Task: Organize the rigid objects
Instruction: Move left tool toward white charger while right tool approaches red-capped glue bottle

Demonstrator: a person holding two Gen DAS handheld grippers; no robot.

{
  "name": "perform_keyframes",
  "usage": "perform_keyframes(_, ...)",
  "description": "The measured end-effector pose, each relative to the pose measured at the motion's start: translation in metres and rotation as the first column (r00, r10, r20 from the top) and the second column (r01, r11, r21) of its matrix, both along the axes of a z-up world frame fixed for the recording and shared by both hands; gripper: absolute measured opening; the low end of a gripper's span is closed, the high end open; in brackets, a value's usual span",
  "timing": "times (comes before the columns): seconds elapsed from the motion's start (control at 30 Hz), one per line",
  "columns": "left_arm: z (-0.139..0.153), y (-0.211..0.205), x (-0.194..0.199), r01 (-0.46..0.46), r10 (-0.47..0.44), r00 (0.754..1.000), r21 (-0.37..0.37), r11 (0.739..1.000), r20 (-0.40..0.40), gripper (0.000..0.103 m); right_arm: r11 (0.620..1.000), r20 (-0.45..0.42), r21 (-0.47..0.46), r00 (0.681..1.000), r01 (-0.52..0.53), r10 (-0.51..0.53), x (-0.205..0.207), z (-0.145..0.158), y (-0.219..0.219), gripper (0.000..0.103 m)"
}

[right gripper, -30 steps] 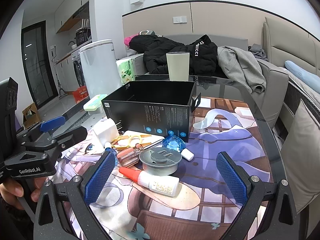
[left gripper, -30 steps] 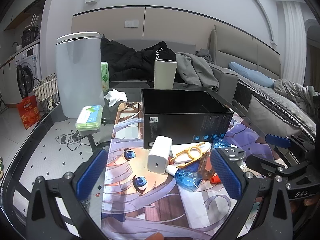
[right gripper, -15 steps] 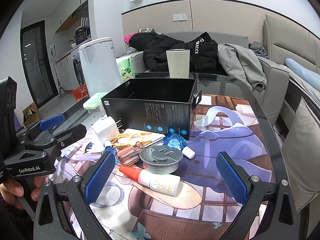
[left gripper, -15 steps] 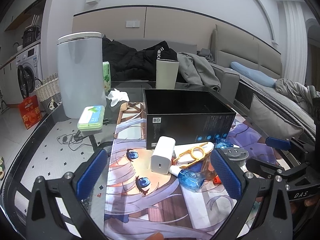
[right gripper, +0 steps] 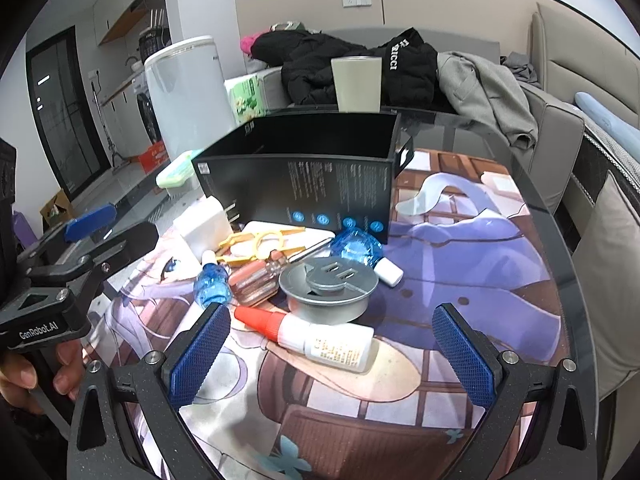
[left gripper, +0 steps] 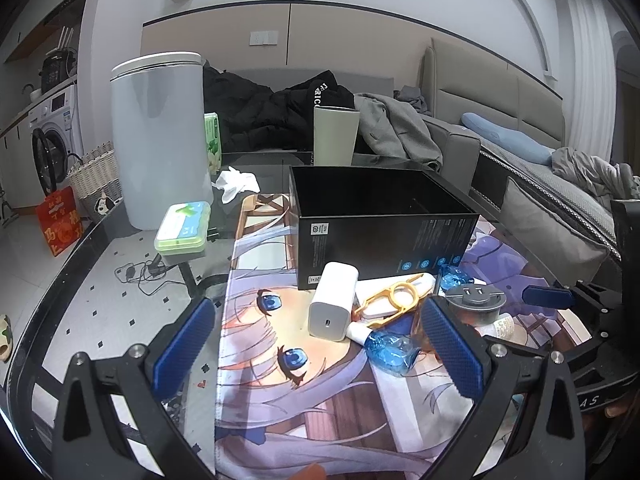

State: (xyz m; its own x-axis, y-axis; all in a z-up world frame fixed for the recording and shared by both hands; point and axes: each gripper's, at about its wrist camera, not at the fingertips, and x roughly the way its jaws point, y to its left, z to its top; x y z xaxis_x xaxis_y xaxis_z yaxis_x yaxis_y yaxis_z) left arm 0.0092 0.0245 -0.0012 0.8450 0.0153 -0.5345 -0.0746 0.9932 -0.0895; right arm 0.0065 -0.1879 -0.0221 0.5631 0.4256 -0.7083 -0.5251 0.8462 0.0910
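Note:
An open black box (left gripper: 380, 216) (right gripper: 304, 184) stands on the printed mat. In front of it lies a pile: a white charger (left gripper: 332, 306) (right gripper: 202, 228), yellow scissors (left gripper: 394, 298) (right gripper: 260, 244), blue bottles (left gripper: 390, 346) (right gripper: 358, 248), a clear-handled screwdriver (right gripper: 260, 278), a grey round socket (right gripper: 328, 288) (left gripper: 474, 304) and a glue bottle (right gripper: 320, 340). My left gripper (left gripper: 320, 344) is open and empty, just short of the charger. My right gripper (right gripper: 328, 352) is open and empty, its fingers either side of the glue bottle.
A tall grey bin (left gripper: 160, 140), a green lidded case (left gripper: 184, 228), a beige cup (left gripper: 334, 136) and crumpled tissue (left gripper: 236, 184) stand on the glass table behind the box. A sofa with coats lies beyond. The table edge curves at the right (right gripper: 560, 240).
Both grippers have moved forward toward the pile, so the objects and box look larger. The right gripper's fingers now flank the glue bottle. Nothing was picked up.

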Motion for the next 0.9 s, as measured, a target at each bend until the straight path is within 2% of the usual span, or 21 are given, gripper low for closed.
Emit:
perform_keyframes(0.43, -0.007, 0.010, 0.007, 0.000, 0.000, 0.998, -0.011, 1.000, -0.059, 0.103, 0.999, -0.097, -0.033, 0.995, -0.004, 0.001, 0.007, -0.014, 0.018, 0.103)
perform_keyframes(0.9, -0.015, 0.018, 0.016, -0.003, 0.000, 0.995, -0.024, 1.000, -0.101, 0.103, 0.993, -0.099, -0.115, 0.994, 0.030, -0.042, 0.012, -0.020, 0.037, 0.103)
